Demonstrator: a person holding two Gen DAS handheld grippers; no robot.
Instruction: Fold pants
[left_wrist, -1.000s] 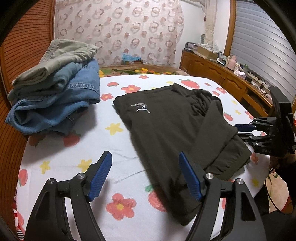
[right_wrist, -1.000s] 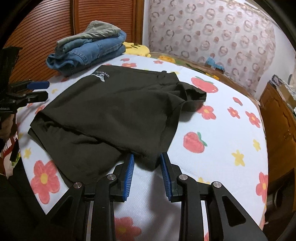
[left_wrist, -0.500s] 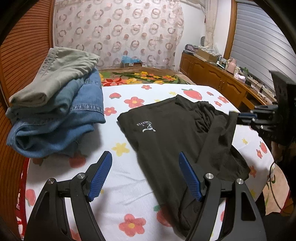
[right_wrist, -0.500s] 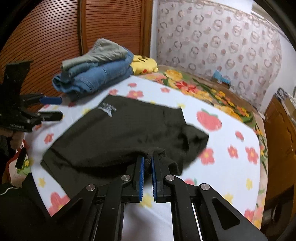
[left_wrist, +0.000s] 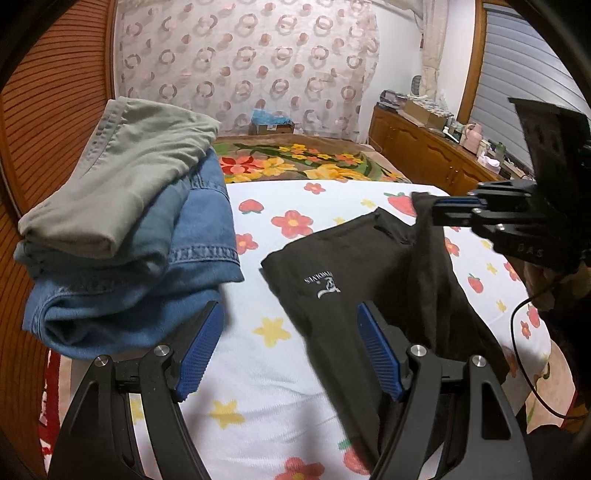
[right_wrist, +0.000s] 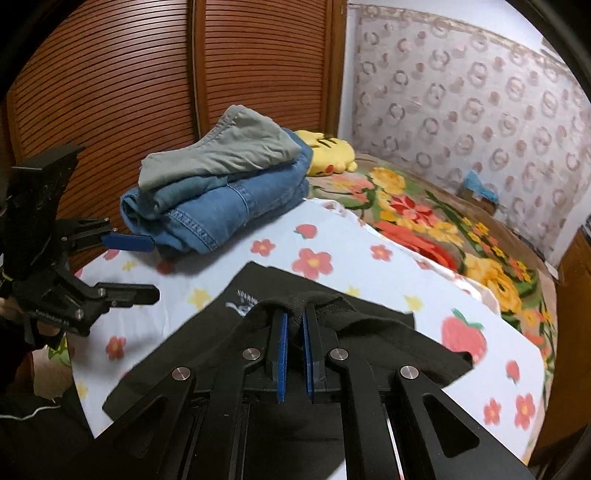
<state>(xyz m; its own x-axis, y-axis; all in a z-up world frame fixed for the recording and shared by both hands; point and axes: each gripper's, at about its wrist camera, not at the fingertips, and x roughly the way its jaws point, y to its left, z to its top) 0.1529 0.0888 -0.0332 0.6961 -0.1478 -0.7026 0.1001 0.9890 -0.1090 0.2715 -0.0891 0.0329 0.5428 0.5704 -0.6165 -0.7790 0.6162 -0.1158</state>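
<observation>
Dark pants (left_wrist: 369, 280) with a small white logo lie on the flowered white sheet (left_wrist: 280, 369); they also show in the right wrist view (right_wrist: 369, 325). My right gripper (right_wrist: 293, 325) is shut on a bunched edge of the pants and holds it lifted above the bed; it shows from the side in the left wrist view (left_wrist: 439, 210). My left gripper (left_wrist: 288, 350) is open and empty, low over the sheet beside the logo end; it shows at the left of the right wrist view (right_wrist: 147, 266).
A stack of folded pants, grey-green on blue denim (left_wrist: 122, 236), sits at the bed's left by the slatted wooden wardrobe (right_wrist: 147, 74). A yellow plush (right_wrist: 328, 151) lies behind it. A floral blanket (left_wrist: 306, 162) covers the far bed. A wooden cabinet (left_wrist: 424, 155) stands at right.
My right gripper shut on the pants' edge and lifted it up and across over the garment. My left gripper moved forward toward the logo end, still open.
</observation>
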